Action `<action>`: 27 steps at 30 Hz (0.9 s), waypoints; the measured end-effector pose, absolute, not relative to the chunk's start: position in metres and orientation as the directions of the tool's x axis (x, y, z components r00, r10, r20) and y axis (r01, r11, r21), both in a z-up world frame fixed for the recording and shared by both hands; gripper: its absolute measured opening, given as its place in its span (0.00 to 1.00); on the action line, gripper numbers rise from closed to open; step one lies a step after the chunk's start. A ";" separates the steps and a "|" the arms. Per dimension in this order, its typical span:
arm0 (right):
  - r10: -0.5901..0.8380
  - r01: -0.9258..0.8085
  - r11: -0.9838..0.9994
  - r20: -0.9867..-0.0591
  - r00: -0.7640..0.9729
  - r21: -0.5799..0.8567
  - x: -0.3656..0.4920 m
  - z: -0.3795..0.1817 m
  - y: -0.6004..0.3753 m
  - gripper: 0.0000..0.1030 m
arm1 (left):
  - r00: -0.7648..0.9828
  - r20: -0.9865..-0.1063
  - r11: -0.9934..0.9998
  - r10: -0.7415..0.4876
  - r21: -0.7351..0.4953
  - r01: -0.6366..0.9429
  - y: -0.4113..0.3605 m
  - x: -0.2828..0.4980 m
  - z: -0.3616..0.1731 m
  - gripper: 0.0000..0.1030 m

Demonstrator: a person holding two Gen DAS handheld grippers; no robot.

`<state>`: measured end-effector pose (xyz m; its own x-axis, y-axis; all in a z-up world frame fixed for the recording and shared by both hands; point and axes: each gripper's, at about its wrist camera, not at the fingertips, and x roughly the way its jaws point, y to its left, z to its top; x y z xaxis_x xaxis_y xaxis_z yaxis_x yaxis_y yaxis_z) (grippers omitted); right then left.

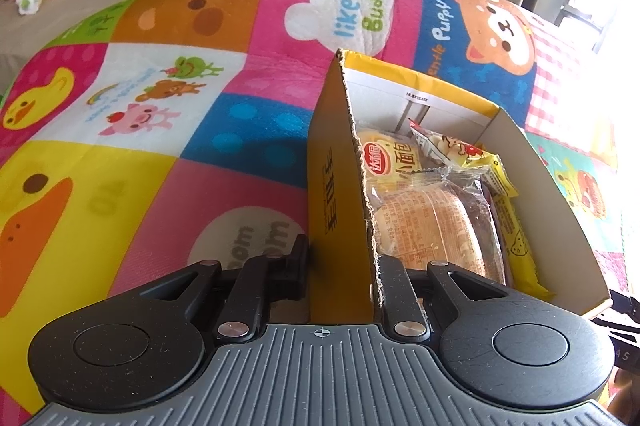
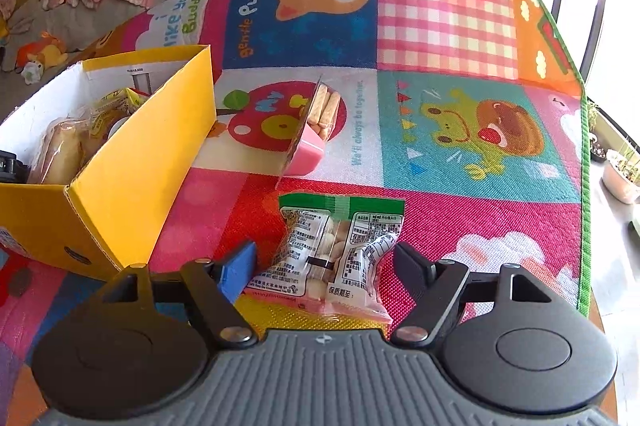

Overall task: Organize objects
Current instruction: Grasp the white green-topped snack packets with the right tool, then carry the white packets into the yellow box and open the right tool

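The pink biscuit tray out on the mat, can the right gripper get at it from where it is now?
Probably yes. The right gripper has its jaws open around the clear snack packet, and the pink biscuit tray sits just beyond on open mat; only that packet lies between.

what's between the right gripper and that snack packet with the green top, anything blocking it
Nothing visible. The snack packet lies flat on the play mat, already between the open fingers of the right gripper. The pink biscuit tray lies farther away, and the yellow cardboard box stands to its left.
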<state>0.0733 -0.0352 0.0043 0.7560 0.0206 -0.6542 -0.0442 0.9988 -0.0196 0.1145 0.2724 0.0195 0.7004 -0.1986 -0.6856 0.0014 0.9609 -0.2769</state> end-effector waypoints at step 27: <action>0.283 -0.228 0.959 -0.631 0.722 0.168 -0.035 0.081 -0.026 0.49 | 0.696 -0.689 0.961 -0.203 -0.278 0.005 0.273 0.117 0.020 0.17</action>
